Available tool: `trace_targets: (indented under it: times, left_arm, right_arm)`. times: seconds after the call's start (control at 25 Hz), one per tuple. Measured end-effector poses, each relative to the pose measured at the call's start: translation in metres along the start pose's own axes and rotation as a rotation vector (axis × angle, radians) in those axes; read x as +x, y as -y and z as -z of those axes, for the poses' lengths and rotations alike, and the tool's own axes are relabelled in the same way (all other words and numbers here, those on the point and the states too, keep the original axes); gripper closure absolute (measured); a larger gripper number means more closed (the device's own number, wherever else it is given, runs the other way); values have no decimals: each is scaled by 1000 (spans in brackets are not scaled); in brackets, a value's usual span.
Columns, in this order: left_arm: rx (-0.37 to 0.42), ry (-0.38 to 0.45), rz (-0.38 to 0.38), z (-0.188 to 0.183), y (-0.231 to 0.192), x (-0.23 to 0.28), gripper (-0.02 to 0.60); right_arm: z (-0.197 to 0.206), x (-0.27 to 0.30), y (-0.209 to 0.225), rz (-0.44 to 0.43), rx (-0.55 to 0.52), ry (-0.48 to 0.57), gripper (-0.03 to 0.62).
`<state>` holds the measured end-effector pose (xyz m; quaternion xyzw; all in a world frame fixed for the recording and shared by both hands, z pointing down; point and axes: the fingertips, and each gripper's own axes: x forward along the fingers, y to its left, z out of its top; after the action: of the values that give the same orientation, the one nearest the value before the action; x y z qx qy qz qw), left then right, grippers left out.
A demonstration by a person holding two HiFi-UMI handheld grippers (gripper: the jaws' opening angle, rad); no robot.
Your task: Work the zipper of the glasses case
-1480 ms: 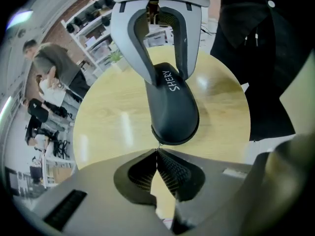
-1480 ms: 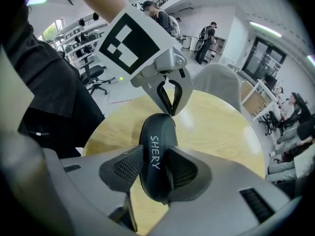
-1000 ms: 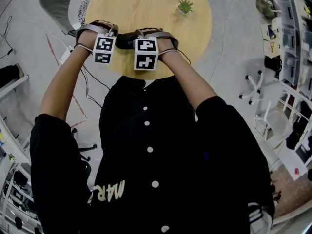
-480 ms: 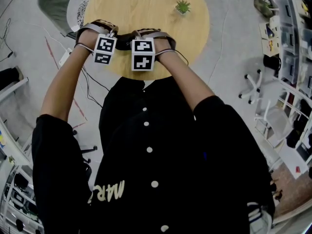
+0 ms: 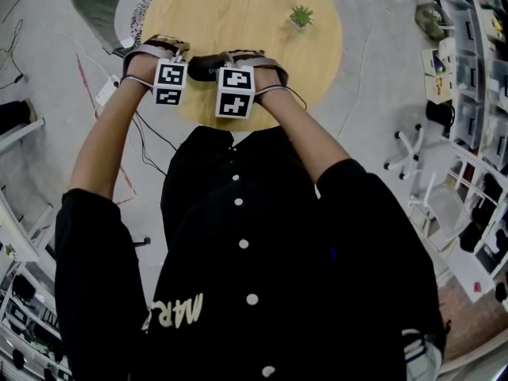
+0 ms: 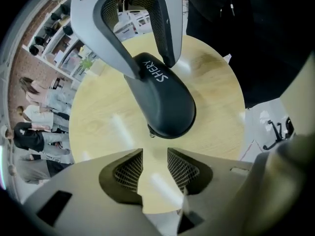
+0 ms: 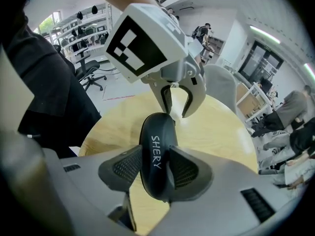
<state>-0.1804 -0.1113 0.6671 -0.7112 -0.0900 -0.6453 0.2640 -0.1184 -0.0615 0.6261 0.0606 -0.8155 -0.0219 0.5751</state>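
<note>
A black zippered glasses case [image 6: 165, 100] with white lettering is held above the round wooden table [image 5: 254, 14]. My right gripper [image 7: 156, 156] is shut on the middle of the case [image 7: 156, 151], one pad on each side. My left gripper [image 6: 155, 154] stands open just short of the case's near end, where the small zipper pull [image 6: 150, 133] hangs. Its jaws have just been opening and nothing is between them. In the right gripper view the left gripper [image 7: 177, 113] sits at the case's far end, fingers apart. In the head view only one end of the case [image 5: 205, 66] shows between the hands.
A small potted plant [image 5: 301, 14] stands at the table's far right. An office chair [image 5: 409, 145] and shelves are on the floor to the right. People sit beyond the table in the gripper views.
In the head view both hands stay together over the table's near edge; a little more of the case shows between them.
</note>
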Motion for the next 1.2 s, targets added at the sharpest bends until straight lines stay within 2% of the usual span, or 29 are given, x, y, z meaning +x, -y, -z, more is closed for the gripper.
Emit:
trace_targets:
  times: [0.24, 0.36, 0.52, 0.64, 0.72, 0.84, 0.88, 0.92, 0.96, 1.08, 1.2]
  left_arm:
    - [-51, -12, -36, 3, 0, -24, 441]
    - [-148, 13, -88, -2, -8, -44, 457]
    - [-342, 99, -199, -17, -17, -78, 569]
    - [-516, 197, -295, -36, -24, -114, 578]
    - [-705, 308, -373, -42, -36, -142, 578]
    - [-1093, 507, -499, -31, -50, -184, 578]
    - [-1201, 564, -542, -25, -53, -199, 578]
    - [-1271, 607, -584, -22, -54, -213, 578]
    - [-1304, 634, -623, -21, -55, -227, 578]
    - [-1315, 695, -725, -29, -62, -269, 578]
    - [-1344, 777, -818, -34, -71, -311, 578]
  right_arm:
    - [1, -13, -3, 9, 7, 27, 415]
    - [0, -32, 4, 35, 27, 88, 426]
    - [5, -70, 18, 70, 124, 198, 487]
    - [0, -115, 25, 81, 186, 305, 540]
    - [-4, -146, 34, 105, 204, 383, 576]
    - [-8, -193, 46, 142, 238, 515, 588]
    - [-9, -208, 49, 156, 250, 557, 588]
    - [-9, -223, 52, 172, 264, 599, 588]
    - [-9, -236, 55, 191, 280, 643, 588]
    - [-9, -276, 68, 273, 326, 771, 588]
    - [-3, -310, 80, 366, 393, 848, 589]
